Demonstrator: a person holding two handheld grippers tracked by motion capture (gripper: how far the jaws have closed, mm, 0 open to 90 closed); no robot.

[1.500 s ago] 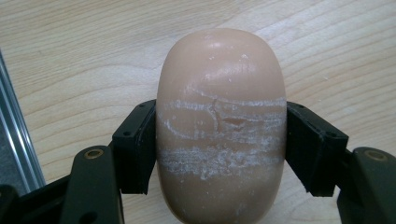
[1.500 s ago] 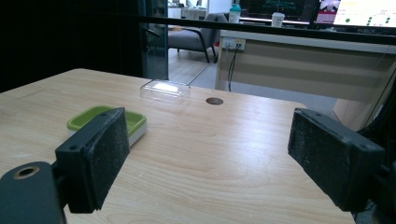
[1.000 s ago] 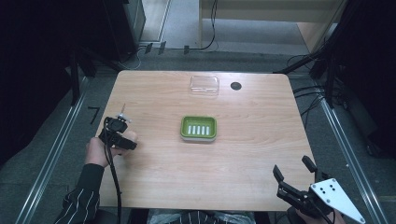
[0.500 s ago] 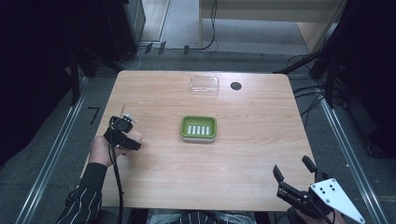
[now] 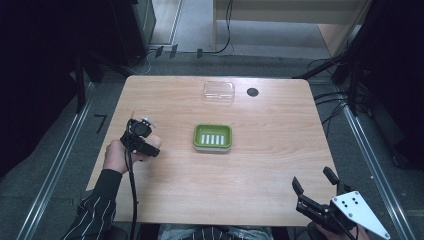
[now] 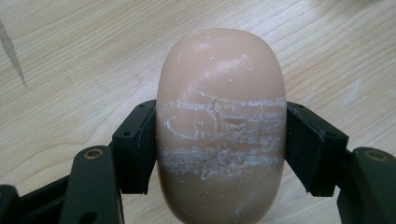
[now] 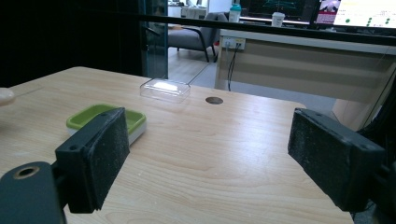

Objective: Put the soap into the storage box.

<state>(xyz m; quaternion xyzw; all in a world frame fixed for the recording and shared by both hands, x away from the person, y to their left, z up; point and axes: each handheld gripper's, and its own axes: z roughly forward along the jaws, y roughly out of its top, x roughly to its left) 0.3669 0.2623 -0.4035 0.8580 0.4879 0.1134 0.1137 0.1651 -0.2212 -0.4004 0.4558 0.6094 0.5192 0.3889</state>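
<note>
left gripper (image 5: 148,141) moved nearer green dish (image 5: 213,137), clamping scuffed beige soap (image 6: 220,126)

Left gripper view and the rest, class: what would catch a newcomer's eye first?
The pale pink oval soap bar, streaked with white scuffs, sits clamped in the left claw above the wooden table. Mid-table lies the green rectangular soap dish, a clear plastic lid beyond it. The right claw gapes open at the near right corner.

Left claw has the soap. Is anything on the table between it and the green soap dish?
Nothing visible. The left claw is clamped on the soap, and bare table lies between it and the green soap dish. The clear lid sits farther back.
</note>
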